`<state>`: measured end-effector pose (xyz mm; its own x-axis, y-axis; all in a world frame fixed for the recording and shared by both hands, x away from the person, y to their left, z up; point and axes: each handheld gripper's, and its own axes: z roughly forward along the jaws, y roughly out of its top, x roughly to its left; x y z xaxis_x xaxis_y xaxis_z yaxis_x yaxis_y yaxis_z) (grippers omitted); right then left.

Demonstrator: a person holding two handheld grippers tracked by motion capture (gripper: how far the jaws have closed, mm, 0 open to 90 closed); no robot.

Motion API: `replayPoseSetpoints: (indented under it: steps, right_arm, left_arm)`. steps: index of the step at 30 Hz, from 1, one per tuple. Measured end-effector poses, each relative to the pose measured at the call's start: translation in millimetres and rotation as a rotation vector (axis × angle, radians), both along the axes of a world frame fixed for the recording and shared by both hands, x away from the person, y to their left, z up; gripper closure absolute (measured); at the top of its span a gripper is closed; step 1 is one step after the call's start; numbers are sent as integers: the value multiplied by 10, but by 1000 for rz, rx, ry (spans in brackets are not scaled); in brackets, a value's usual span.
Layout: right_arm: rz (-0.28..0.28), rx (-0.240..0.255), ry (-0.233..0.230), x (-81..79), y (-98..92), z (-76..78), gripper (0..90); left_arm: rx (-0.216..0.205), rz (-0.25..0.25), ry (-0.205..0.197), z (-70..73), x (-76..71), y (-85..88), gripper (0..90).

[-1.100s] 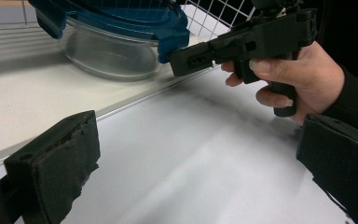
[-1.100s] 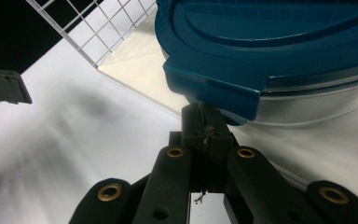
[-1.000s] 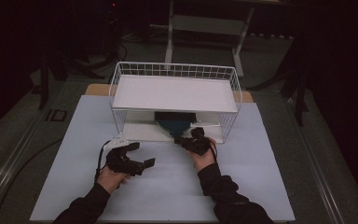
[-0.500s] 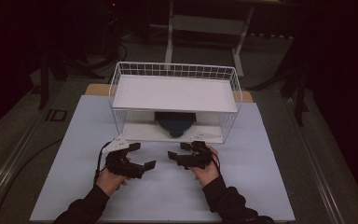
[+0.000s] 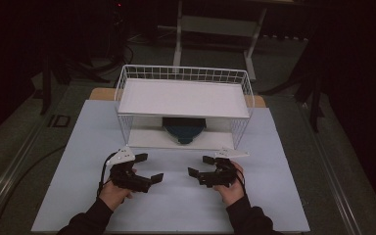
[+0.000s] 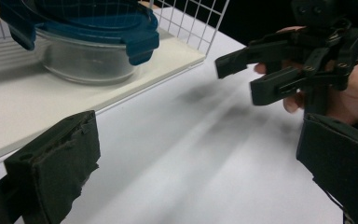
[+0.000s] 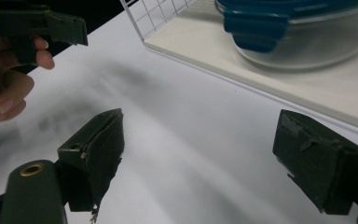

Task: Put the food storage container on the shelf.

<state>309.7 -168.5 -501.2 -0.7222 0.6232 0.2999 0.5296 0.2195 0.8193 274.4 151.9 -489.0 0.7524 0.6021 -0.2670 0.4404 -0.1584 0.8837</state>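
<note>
A glass container with a blue lid (image 5: 183,129) sits on the lower board of a white wire rack (image 5: 183,73). It is close ahead in the left gripper view (image 6: 88,42) and the right gripper view (image 7: 303,32). My right gripper (image 5: 199,166) hovers over the white table in front of the rack. Its jaws have just been opening and stand open (image 7: 207,154) with nothing between them. My left gripper (image 5: 149,167) is beside it, open and empty (image 6: 196,163). The two grippers point at each other, and the right gripper (image 6: 242,79) is opposite in the left gripper view.
The rack's upper shelf (image 5: 183,98) is a bare white board over the container. The white table top (image 5: 274,196) stretches around both hands. The left hand (image 7: 9,79) is at the edge of the right gripper view. Dark floor and a metal frame (image 5: 215,24) lie behind the table.
The right gripper has drawn back from the container at the rack's lower shelf toward the person, and its jaws have opened. The left gripper has stayed put.
</note>
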Motion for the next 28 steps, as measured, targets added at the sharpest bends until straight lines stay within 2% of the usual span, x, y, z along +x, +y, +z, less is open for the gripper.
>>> replayPoseSetpoints:
  steps: [2,3,11,18,28]
  right_arm:
    - [-11,-9,-3,-26,-60,-8,163]
    - [-18,3,13,-64,-130,-21,163]
    - [-35,-15,13,-198,-341,-74,167]
    - [-48,-35,20,-243,-429,-113,167]
    - [-64,-27,18,-220,-469,-121,167]
  left_arm:
    - [-2,-3,0,-3,0,-2,0]
    - [-1,-4,-4,-5,-2,-5,0]
    - [9,-8,-1,-22,2,-14,0]
    - [6,-7,-8,-21,-2,-9,0]
    - [8,-12,-10,-25,-7,-16,0]
